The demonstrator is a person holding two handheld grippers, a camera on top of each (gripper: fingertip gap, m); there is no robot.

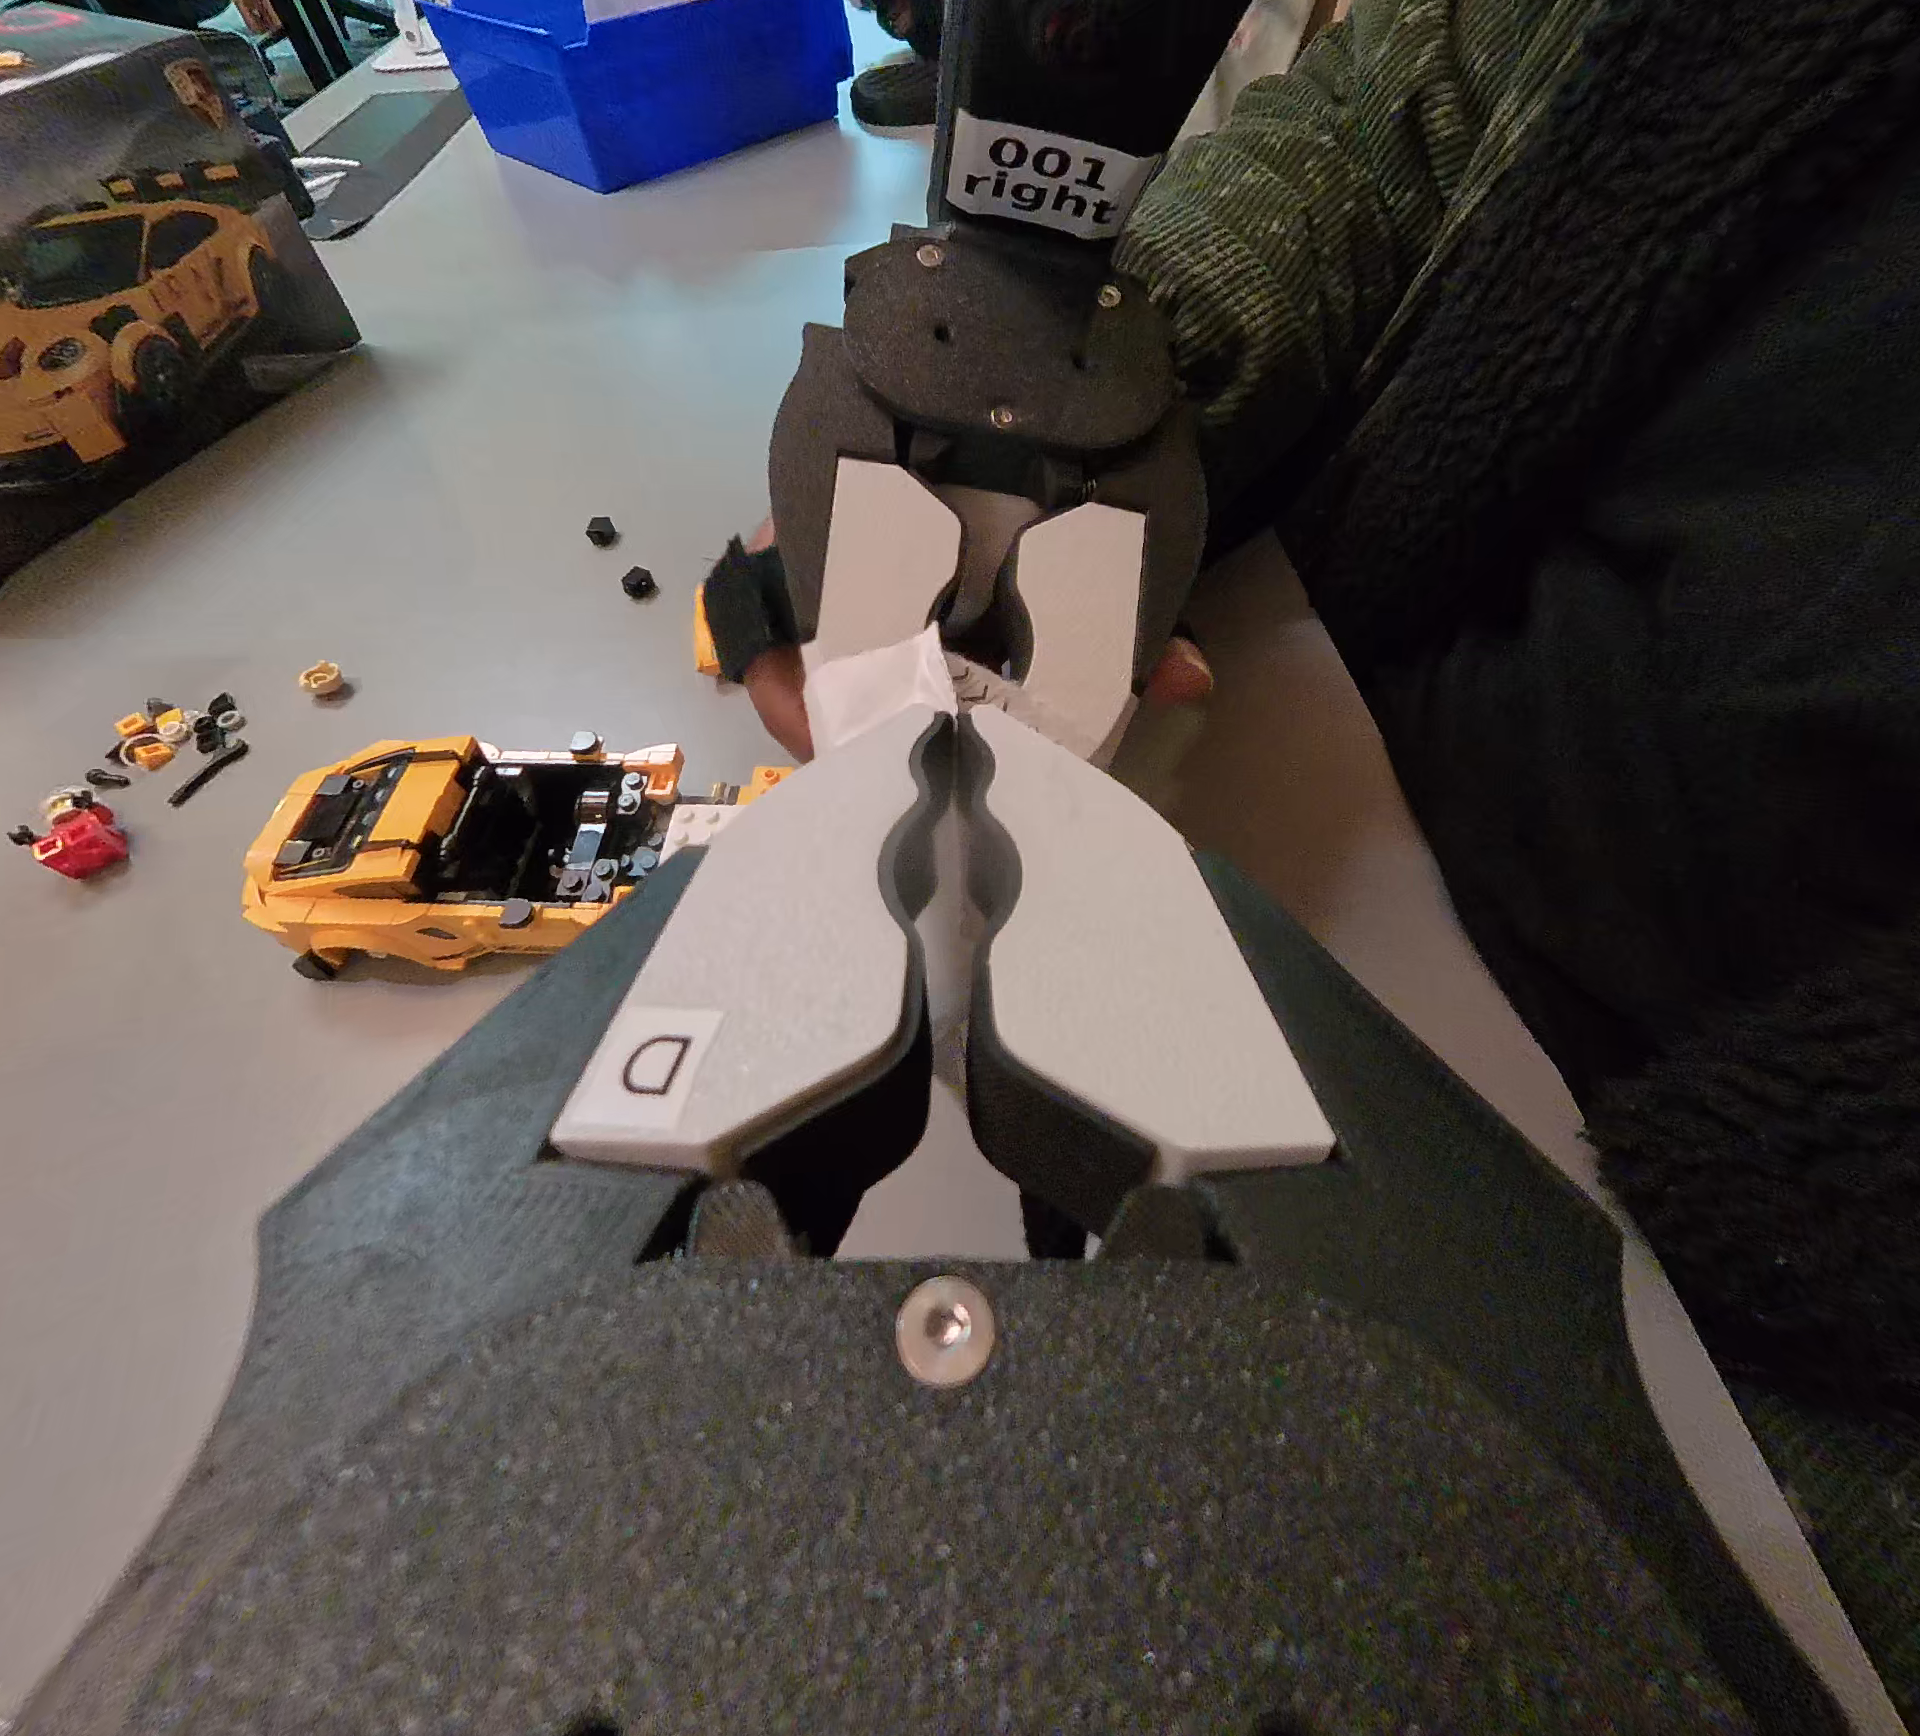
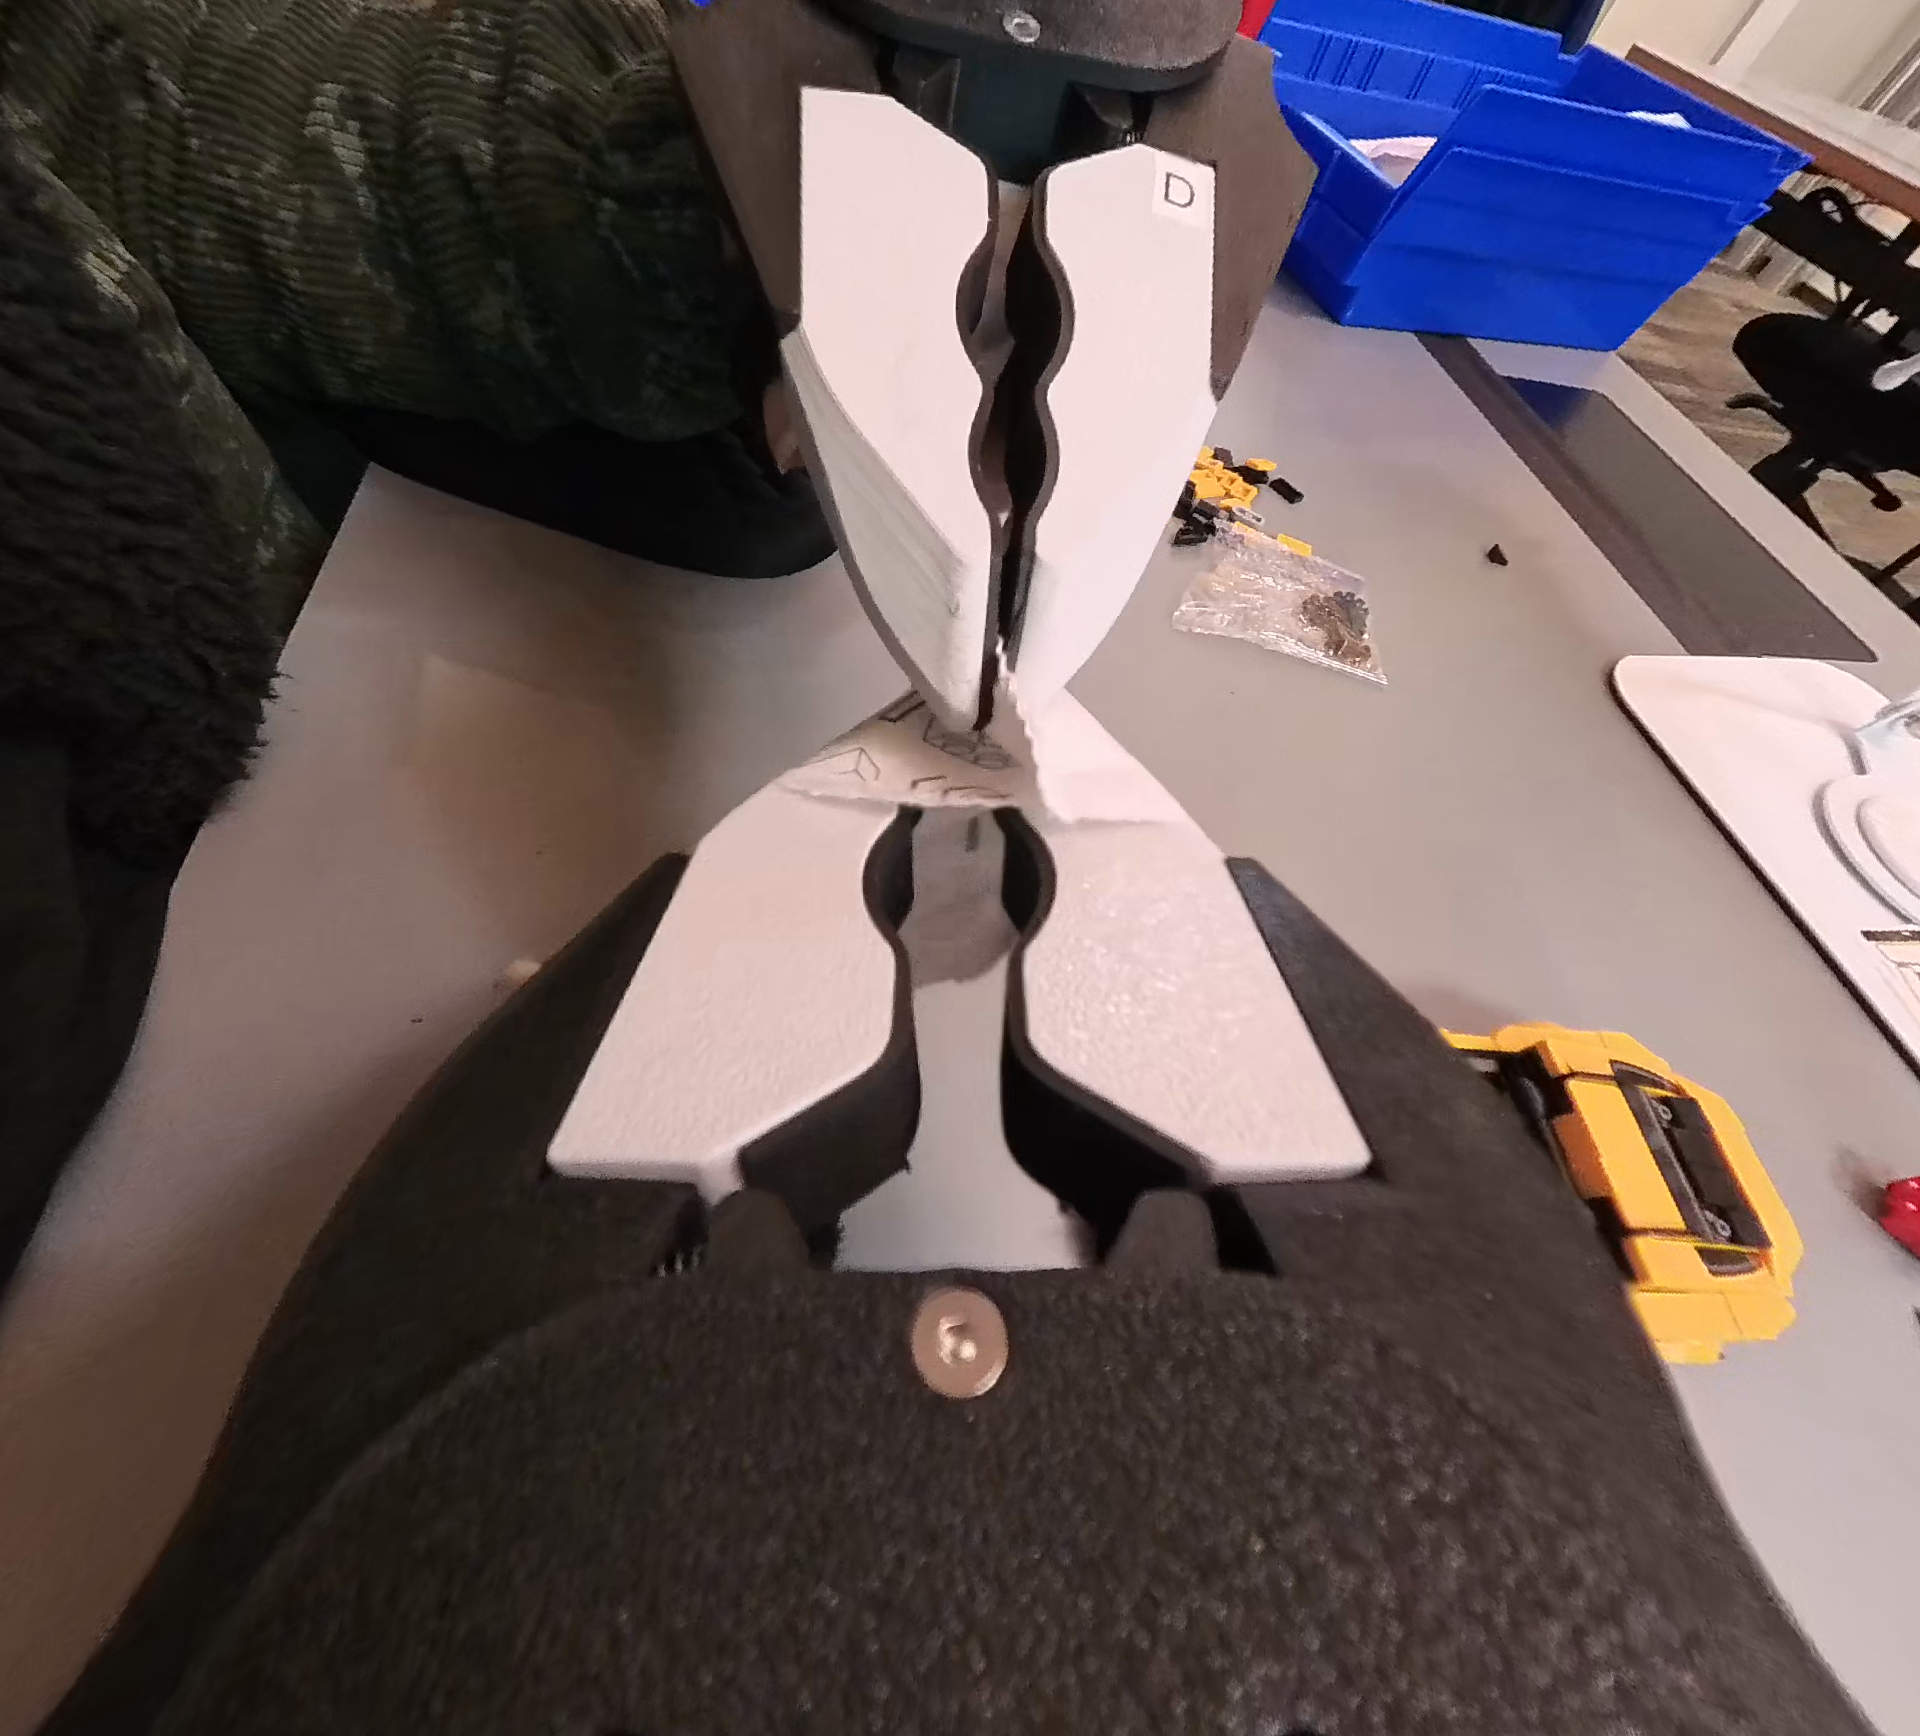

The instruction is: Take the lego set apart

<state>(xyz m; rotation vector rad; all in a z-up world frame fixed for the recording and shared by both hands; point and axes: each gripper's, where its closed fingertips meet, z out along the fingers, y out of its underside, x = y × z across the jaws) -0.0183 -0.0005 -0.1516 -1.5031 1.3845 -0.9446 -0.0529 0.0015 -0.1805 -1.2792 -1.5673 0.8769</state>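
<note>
Now both tongs meet tip to tip over the grey table [image 2: 1299, 855]: the left gripper [image 1: 954, 730], fingers pressed together, pinches a small white paper bag [image 1: 883, 684], and the right gripper [image 2: 961, 819], nearly closed, clamps the same bag [image 2: 1081, 772]. Off to the left gripper's left sits the yellow-and-black lego car [image 1: 436, 855], roof gone, loose small parts [image 1: 177, 736] beyond it.

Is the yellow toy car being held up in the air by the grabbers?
No, the yellow car sits on the grey table, while both grippers pinch a white paper packet between them.
</note>
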